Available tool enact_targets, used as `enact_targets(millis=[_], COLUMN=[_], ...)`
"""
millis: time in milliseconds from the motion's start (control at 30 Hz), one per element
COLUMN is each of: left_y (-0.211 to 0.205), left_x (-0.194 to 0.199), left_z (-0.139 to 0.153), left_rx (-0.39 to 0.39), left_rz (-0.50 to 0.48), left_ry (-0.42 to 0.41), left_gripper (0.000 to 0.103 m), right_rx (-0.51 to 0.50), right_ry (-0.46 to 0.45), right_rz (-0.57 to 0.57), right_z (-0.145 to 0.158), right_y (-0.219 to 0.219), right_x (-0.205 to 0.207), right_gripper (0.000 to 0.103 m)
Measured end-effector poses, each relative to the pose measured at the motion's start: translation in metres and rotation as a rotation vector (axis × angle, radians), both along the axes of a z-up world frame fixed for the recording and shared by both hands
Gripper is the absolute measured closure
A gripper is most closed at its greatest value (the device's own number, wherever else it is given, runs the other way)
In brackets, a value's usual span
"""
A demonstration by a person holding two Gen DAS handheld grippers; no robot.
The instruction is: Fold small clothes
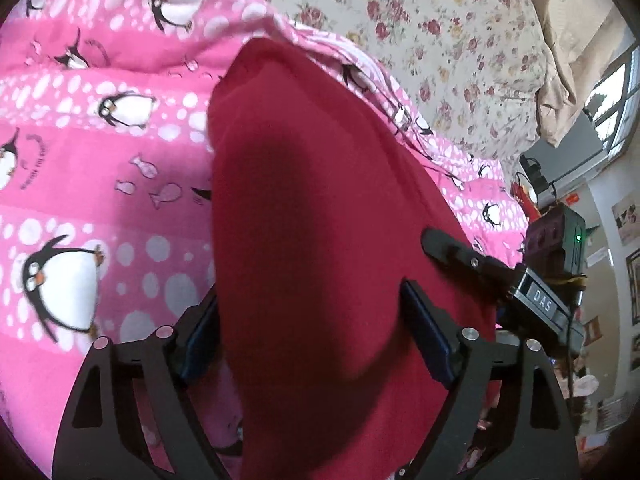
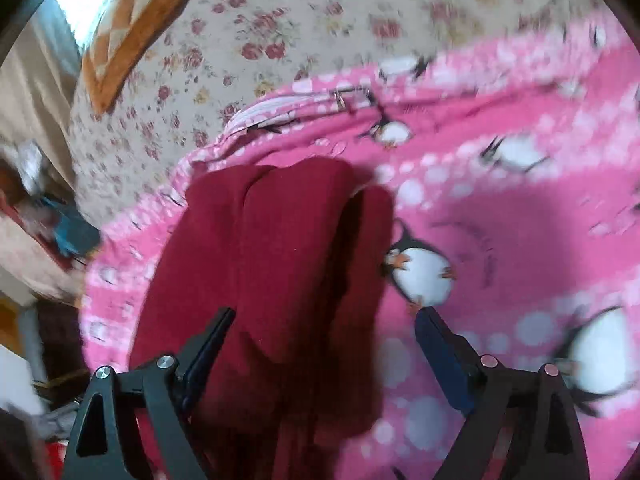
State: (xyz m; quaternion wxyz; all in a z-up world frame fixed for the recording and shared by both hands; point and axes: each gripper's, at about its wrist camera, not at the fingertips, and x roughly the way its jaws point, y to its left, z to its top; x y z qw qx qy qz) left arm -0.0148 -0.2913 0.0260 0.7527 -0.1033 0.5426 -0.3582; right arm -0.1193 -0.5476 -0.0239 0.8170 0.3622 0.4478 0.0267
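Note:
A dark red garment [image 1: 312, 184] lies folded lengthwise on a pink penguin blanket [image 1: 100, 160]. My left gripper [image 1: 312, 312] stands open over its near part, one pad at the cloth's left edge and the other resting above the cloth. In the right wrist view the same red garment [image 2: 280, 240] shows as a narrow folded strip with a fold line down it. My right gripper [image 2: 324, 328] is open; its left pad is beside the cloth and its right pad is apart from it, over the pink blanket [image 2: 520, 220]. A finger of the right gripper [image 1: 452, 250] reaches onto the garment's right edge.
Under the blanket lies a floral bedspread [image 1: 460, 40]. A beige pillow [image 1: 572, 40] sits at the far right and an orange checked cushion [image 2: 132, 20] at the far left. Beyond the bed's edge stand a window [image 1: 612, 92] and room clutter [image 2: 60, 232].

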Motion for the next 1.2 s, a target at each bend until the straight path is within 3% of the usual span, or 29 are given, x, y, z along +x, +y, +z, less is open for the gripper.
enact_targets(millis=[67, 133, 167, 300, 400, 567, 700, 733, 800, 867, 1067, 1133, 1200], left_y=[-0.002, -0.003, -0.003, 0.007, 0.024, 0.068, 0.089, 0.091, 0.093, 0.101, 0.120, 0.124, 0.129], left_x=[0.002, 0.001, 0.000, -0.015, -0.036, -0.085, -0.122, -0.129, -0.135, -0.141, -0.150, -0.151, -0.150], left_z=[-0.002, 0.001, 0.003, 0.022, 0.043, 0.066, 0.049, 0.037, 0.024, 0.024, 0.045, 0.051, 0.055], left_rx=[0.000, 0.003, 0.008, 0.015, 0.010, 0.028, 0.089, 0.121, 0.138, 0.132, 0.181, 0.208, 0.229], left_rz=[-0.015, -0.040, -0.042, -0.061, -0.080, -0.096, -0.071, -0.059, -0.025, 0.033, 0.091, 0.110, 0.145], left_ry=[0.009, 0.000, -0.007, -0.051, -0.053, -0.051, -0.046, -0.056, -0.069, -0.107, -0.198, -0.232, -0.261], left_gripper=[0.017, 0.030, 0.035, 0.047, 0.047, 0.047, 0.047, 0.046, 0.031, 0.023, 0.023, 0.023, 0.023], right_rx=[0.002, 0.005, 0.036, 0.040, 0.106, 0.103, 0.100, 0.085, 0.009, -0.097, -0.356, -0.363, -0.331], right_ry=[-0.035, -0.049, -0.057, -0.053, -0.085, -0.076, -0.046, -0.024, 0.022, 0.048, -0.082, -0.149, -0.198], right_rz=[0.008, 0.032, 0.057, 0.052, 0.094, 0.198, 0.264, 0.276, 0.282, 0.274, 0.230, 0.251, 0.302], right_z=[-0.002, -0.002, -0.002, 0.011, 0.033, 0.063, 0.065, 0.060, 0.047, 0.047, 0.105, 0.121, 0.128], right_y=[0.002, 0.007, 0.011, 0.018, 0.023, 0.057, 0.091, 0.099, 0.110, 0.115, 0.128, 0.139, 0.154], right_x=[0.005, 0.009, 0.011, 0.004, -0.010, -0.043, -0.073, -0.077, -0.081, -0.084, -0.113, -0.116, -0.116], right_gripper=[0.013, 0.032, 0.049, 0.063, 0.064, 0.065, 0.065, 0.065, 0.058, 0.042, 0.041, 0.042, 0.049])
